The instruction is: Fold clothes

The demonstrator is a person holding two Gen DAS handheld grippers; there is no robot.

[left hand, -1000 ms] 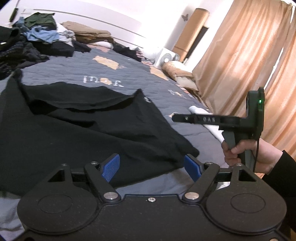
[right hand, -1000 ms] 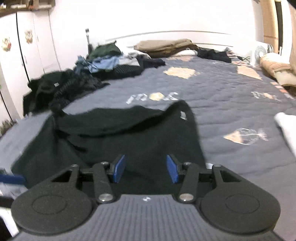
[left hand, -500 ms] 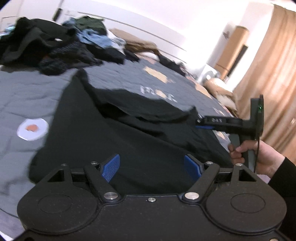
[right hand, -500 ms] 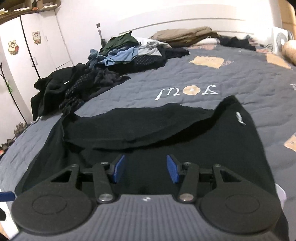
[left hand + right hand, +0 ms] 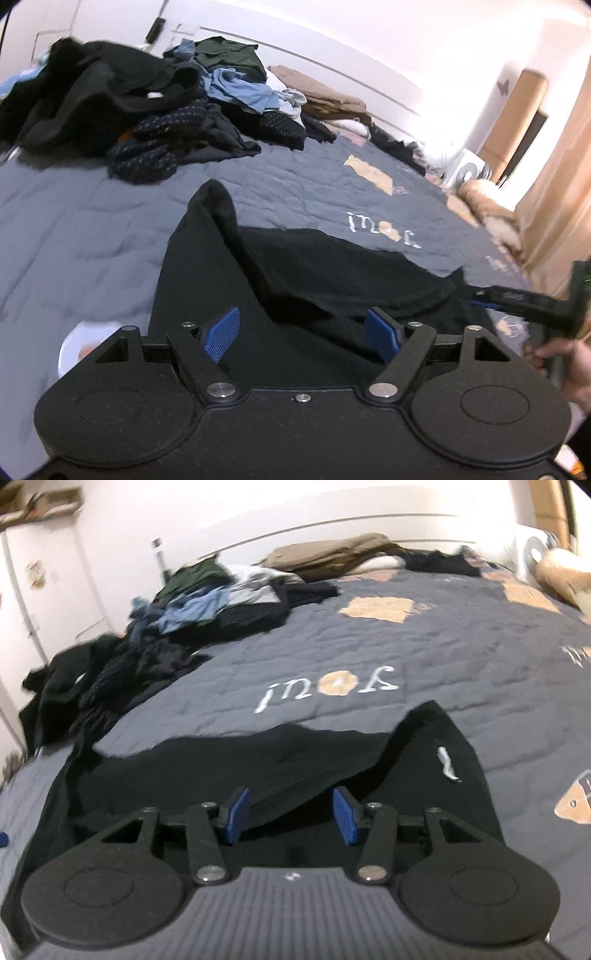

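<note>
From the left wrist, the left gripper (image 5: pixel 303 334) hangs over the black garment (image 5: pixel 332 280), which lies spread on the grey quilt (image 5: pixel 92 229) with one layer already turned over; its jaws are closing with nothing pinched between them yet, only cloth below. The right gripper (image 5: pixel 480 301) reaches in from the right edge, held by a hand (image 5: pixel 565 362). A second ago this view showed the garment's right half and the curtains; now it faces the pile of clothes (image 5: pixel 155 110) and the garment's left corner. From the right wrist, the right gripper (image 5: pixel 291 814) is half open and empty above the garment's (image 5: pixel 258 760) near hem. This view has drawn closer to the cloth than before. The risk, as I judge it: jaws closing too high catch only the top layer, dragging the fold crooked.
</note>
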